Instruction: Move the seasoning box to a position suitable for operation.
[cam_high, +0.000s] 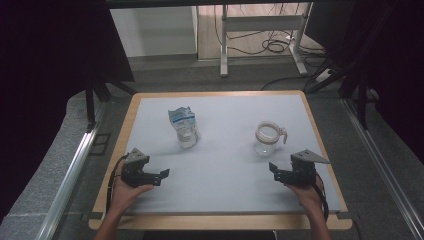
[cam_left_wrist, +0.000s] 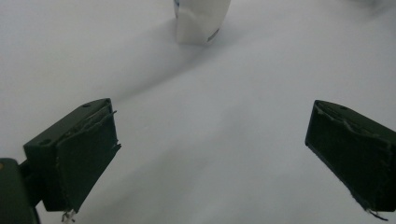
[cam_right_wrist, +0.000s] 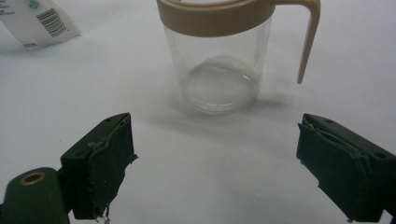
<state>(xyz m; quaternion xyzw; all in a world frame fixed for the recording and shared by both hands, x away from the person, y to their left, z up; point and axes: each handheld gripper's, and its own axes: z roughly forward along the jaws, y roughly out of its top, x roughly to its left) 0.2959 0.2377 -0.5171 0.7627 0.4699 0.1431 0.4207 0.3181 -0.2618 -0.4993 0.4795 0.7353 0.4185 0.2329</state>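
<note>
Left gripper is held at table's 7 o'clock, jaws spread wide, nothing gripped. Right gripper is held at 5 o'clock, jaws also wide and empty. Clear jar with tan rim and handle is seen just ahead at its 12. Crumpled plastic bag stands at left gripper's 1 o'clock, well apart, on grey table.

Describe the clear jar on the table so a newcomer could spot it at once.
Start from the grey-topped table and look to its right half, just beyond the right hand-held gripper, whose jaws stand open toward it. There stands the clear jar, upright and empty-looking. Unlike the white and blue pouch to its left, it is see-through, with a tan rim and a thin tan handle.
</note>
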